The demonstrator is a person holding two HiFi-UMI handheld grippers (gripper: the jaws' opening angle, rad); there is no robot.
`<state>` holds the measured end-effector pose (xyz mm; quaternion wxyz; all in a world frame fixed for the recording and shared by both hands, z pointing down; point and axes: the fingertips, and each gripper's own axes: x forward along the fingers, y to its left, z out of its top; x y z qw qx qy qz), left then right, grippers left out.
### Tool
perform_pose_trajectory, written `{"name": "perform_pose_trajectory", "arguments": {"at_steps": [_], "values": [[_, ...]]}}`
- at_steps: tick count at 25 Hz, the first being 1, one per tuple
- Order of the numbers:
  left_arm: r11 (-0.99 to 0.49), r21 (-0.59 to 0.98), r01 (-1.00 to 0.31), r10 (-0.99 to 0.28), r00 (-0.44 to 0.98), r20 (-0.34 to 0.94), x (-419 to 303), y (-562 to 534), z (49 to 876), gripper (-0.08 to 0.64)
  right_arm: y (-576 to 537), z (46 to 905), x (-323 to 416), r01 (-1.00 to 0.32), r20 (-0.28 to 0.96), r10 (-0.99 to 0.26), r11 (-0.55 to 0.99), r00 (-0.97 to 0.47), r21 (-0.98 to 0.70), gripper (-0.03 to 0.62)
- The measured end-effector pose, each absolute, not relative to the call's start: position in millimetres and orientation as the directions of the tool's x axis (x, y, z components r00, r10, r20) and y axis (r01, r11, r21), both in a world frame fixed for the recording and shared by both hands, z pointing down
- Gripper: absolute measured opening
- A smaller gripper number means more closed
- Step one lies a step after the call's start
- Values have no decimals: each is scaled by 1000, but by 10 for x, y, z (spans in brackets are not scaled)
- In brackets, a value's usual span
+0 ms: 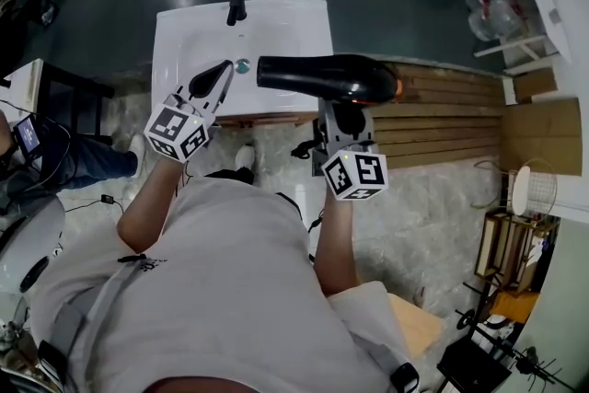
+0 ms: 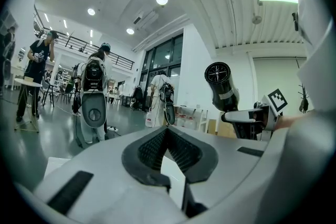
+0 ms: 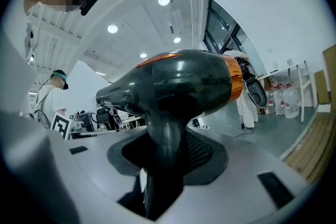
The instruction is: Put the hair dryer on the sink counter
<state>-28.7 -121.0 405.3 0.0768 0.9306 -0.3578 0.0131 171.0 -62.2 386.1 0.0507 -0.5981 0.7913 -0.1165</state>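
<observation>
The left gripper [image 2: 168,129] shows its dark fingers [image 2: 151,150] meeting at the tips, nothing between them. To the right, the right gripper [image 2: 245,117] holds a black hair dryer [image 2: 222,85]. A person [image 2: 38,68] stands far left.

Light grey T-shirt [image 1: 221,290], shoulder strap [image 1: 78,317], black-and-white marker cubes [image 1: 354,175]

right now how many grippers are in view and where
2. The left gripper, jaws together with nothing between them, is over the white sink. The right gripper grips the black hair dryer by its handle, just off the sink's right edge. None appears hidden.
</observation>
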Motion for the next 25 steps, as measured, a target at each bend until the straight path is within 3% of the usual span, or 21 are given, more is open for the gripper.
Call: {"name": "perform_pose_trajectory", "arguments": {"at_steps": [25], "values": [[-783, 167, -599, -596, 800, 71, -424, -2037, 4216, 2, -1242, 3925, 1574, -960, 81, -978, 168, -190, -224, 169]]}}
